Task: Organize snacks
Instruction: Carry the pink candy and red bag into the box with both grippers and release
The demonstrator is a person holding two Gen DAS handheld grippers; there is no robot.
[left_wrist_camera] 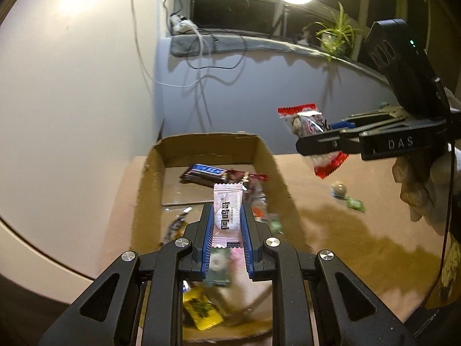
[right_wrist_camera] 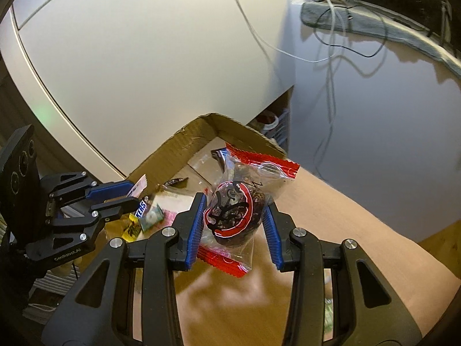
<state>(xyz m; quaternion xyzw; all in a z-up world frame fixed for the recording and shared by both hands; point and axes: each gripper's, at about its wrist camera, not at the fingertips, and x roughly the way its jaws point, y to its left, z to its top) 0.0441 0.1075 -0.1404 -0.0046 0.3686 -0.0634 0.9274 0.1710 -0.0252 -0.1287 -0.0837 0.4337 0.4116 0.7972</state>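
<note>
Care lay in clearing the cardboard box (left_wrist_camera: pixel 268 155) wall before letting go: the left gripper (left_wrist_camera: pixel 227 227) pinched a pink sachet (left_wrist_camera: pixel 226 213) above the box, while the right gripper (right_wrist_camera: pixel 234 216) clamped a red-edged packet (right_wrist_camera: pixel 239 201) beside it.
</note>
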